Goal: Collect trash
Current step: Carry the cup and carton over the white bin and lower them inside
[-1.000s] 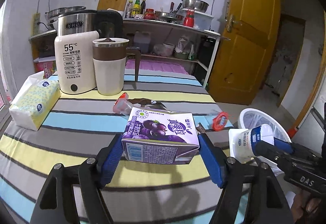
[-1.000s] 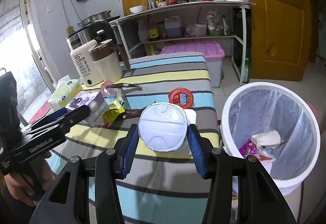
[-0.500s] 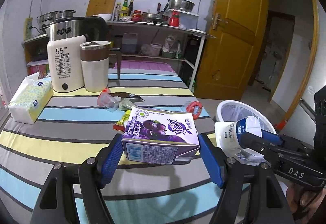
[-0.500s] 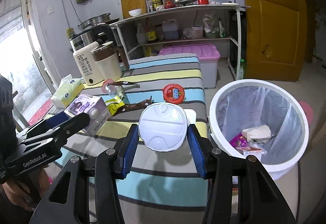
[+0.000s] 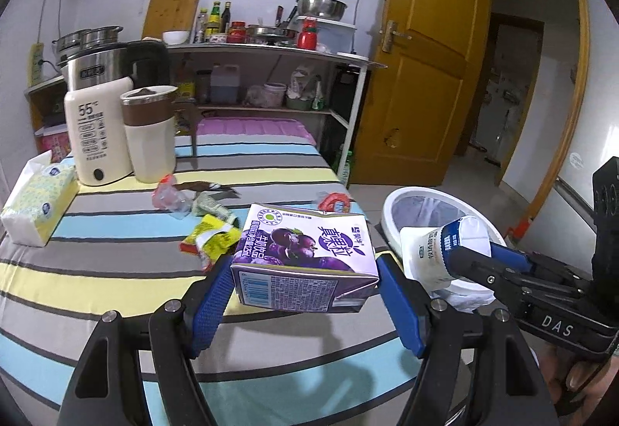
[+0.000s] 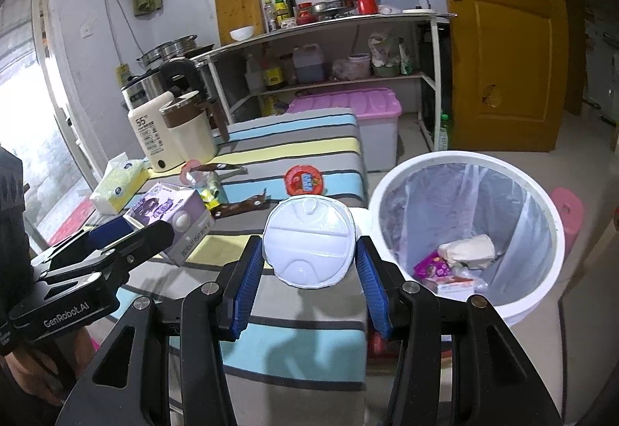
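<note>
Two tools grip trash beside the white bin [image 6: 503, 310]: left tool [image 5: 305, 294] clamps a purple milk carton [image 5: 305, 252], right tool [image 6: 309, 271] clamps a white yogurt cup [image 6: 307, 240].

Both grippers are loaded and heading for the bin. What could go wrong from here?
1. The right gripper pinches the white yogurt cup by its rounded sides while it is over the striped table, not yet over the white trash bin; it may slip out early.
2. The left gripper holds the purple milk carton close beside it; the two could collide at the bin.
</note>
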A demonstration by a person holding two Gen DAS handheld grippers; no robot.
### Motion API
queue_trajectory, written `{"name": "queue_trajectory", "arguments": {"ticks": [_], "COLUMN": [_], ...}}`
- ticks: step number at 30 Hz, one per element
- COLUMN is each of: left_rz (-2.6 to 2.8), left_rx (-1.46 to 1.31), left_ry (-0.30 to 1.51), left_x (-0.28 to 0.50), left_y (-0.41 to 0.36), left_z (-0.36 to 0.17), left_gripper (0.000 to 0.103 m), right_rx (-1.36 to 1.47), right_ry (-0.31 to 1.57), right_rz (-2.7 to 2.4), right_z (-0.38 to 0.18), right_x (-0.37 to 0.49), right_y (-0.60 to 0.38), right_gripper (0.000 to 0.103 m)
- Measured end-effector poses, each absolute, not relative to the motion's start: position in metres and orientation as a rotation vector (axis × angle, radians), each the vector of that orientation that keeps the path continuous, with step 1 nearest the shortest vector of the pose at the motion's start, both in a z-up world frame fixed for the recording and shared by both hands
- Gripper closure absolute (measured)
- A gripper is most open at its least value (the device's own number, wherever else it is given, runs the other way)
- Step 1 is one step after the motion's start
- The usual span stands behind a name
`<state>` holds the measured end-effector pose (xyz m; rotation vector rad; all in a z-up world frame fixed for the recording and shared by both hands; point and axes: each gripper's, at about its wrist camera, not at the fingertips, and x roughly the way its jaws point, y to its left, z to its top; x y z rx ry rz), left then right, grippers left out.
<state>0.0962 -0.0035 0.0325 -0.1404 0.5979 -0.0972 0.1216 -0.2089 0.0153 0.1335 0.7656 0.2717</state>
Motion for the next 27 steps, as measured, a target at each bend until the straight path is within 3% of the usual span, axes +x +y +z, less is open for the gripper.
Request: {"name": "queue_trajectory", "arguments": {"ticks": [27], "left_rz": [-0.368], "left_rx": [-0.087], "left_ry": [0.645], "left_x": [0.179], "left_y": [-0.114], "left_z": [0.024], "left_gripper": [0.029], "right_rx": [0.163], "right_ry": [0.792], "right_rz": [0.013], "right_z": [0.0], "right_x": [0.137], "right_y": [-0.315], "right_gripper": [0.053]}}
